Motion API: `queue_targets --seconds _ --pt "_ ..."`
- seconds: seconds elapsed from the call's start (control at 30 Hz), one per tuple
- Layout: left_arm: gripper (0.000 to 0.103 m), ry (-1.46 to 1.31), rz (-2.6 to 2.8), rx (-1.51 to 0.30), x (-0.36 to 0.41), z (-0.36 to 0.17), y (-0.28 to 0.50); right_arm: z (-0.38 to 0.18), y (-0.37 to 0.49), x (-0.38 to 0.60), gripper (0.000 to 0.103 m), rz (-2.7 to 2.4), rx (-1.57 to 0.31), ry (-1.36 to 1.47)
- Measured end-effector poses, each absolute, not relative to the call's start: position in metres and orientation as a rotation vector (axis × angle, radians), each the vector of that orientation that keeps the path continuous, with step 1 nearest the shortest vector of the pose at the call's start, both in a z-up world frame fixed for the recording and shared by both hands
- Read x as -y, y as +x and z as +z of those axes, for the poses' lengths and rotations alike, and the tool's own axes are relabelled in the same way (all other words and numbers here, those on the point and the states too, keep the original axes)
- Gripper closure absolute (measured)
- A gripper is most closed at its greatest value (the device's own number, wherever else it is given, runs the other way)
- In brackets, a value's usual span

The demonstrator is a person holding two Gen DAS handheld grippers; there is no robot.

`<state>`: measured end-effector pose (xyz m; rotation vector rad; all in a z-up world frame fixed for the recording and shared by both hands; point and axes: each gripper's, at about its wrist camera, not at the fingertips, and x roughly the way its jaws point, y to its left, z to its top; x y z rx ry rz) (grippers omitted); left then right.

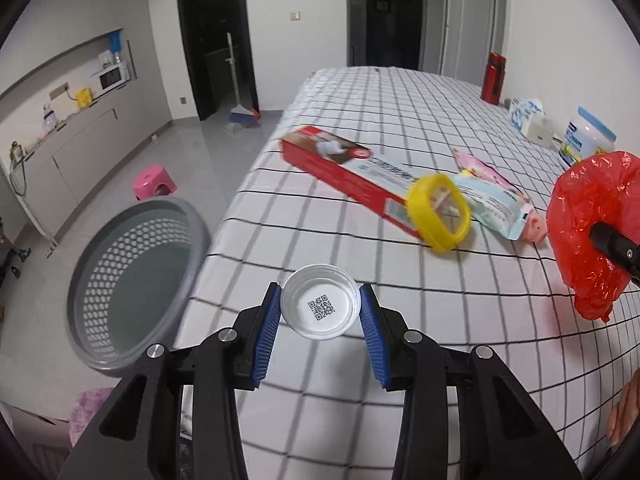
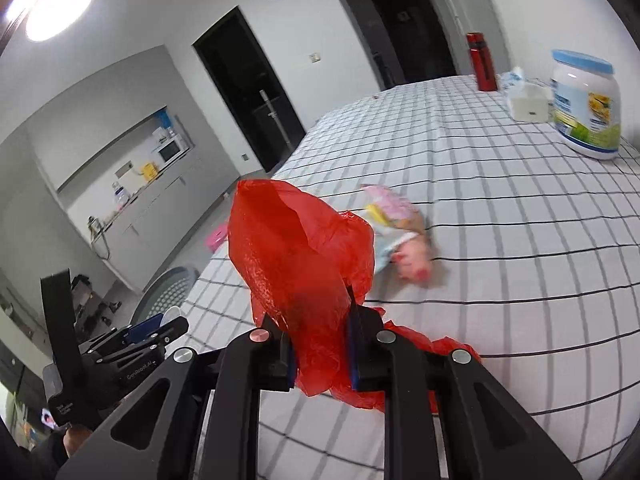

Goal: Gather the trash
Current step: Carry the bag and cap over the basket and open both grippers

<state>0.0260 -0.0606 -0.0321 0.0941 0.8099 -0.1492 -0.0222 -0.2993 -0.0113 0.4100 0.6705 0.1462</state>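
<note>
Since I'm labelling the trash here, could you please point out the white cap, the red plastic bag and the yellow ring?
white cap (image 1: pixel 319 307): left wrist view, inner face by the QR code.
red plastic bag (image 2: pixel 296 248): right wrist view, crumpled middle.
yellow ring (image 1: pixel 418 194): left wrist view, upper left rim.

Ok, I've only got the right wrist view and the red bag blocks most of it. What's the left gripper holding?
Observer: The left gripper has its jaws shut on a small white cap, open side up, with a QR code inside.
Operator: Anything hidden behind the bag?
Observer: A long red box lies there, with a yellow ring against its near end.
Operator: And the basket, anything inside?
Observer: The grey basket stands on the floor to the left of the cap. I see nothing in it.
</note>
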Motion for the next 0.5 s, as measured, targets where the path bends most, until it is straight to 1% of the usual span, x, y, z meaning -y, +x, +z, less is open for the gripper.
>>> queue_targets --seconds 0.5 --pt "0.064 -0.021 -0.029 -0.795 -0.06 -0.036 0.03 -0.006 0.038 0.153 0.085 0.374 -0.749 0.294"
